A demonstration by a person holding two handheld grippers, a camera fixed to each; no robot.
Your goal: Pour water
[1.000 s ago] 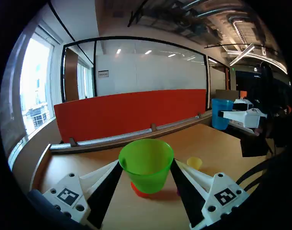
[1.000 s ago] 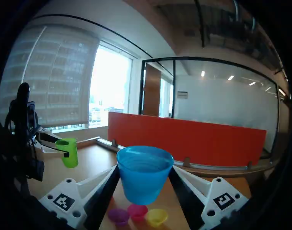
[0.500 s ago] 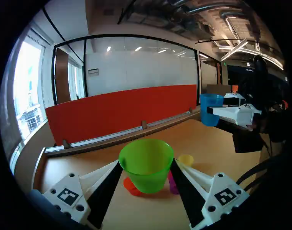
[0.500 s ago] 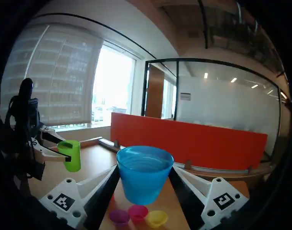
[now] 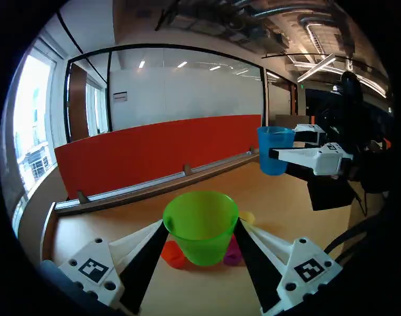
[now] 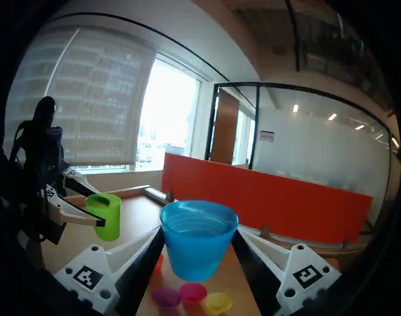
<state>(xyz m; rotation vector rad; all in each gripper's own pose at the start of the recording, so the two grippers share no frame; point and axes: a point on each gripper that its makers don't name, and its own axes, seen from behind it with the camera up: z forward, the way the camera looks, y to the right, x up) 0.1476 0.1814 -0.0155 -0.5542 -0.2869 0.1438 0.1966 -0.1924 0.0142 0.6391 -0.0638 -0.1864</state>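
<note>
My left gripper is shut on a green cup, held upright above the wooden table. My right gripper is shut on a blue cup, also upright, with water in it. In the left gripper view the blue cup hangs in the right gripper at the right, higher than the green one. In the right gripper view the green cup sits in the left gripper at the left, apart from the blue cup.
Small cups lie on the table below: orange, purple, yellow; purple, pink, yellow. An orange divider panel runs along the table's far edge. Windows stand to the left.
The two cups have drawn closer together: the blue cup moved left in the left gripper view, and the green cup moved right and grew in the right gripper view. Both stay upright.
</note>
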